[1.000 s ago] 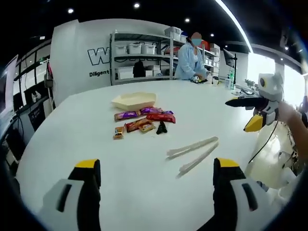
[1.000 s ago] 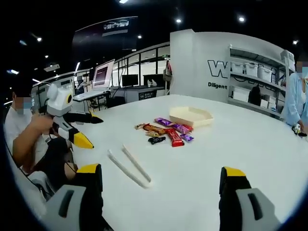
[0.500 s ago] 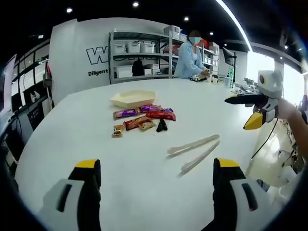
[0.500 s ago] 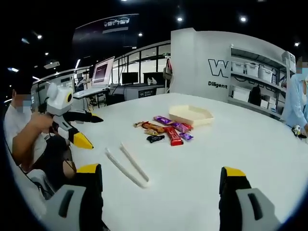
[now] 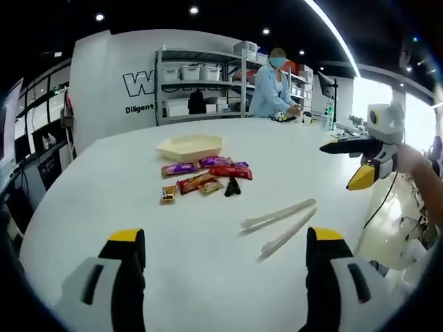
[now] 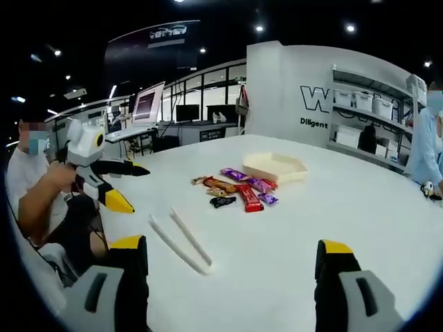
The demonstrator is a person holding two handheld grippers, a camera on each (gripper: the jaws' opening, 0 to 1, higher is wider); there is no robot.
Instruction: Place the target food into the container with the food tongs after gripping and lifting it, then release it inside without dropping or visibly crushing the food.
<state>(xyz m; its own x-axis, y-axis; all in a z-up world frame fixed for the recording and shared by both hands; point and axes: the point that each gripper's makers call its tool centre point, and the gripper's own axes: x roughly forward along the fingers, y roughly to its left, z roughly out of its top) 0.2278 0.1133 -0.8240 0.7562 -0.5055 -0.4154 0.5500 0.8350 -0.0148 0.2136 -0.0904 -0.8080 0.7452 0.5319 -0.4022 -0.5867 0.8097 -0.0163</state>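
White food tongs lie flat on the white table, ahead and right of my left gripper, which is open with nothing between its jaws. Beyond them lies a cluster of wrapped snack bars with a small dark piece, and behind that a cream tray-like container. In the right gripper view the tongs lie ahead and left of my open right gripper. The snacks and container are farther off. Both grippers hover short of the tongs.
The right gripper, held by a hand, hangs past the table's right edge, jaws apart. The left gripper shows by a seated person. A person in blue stands by shelving at the far side.
Both views have drifted slightly with the hands. The tongs, snacks and container lie where they were, and both grippers stay open.
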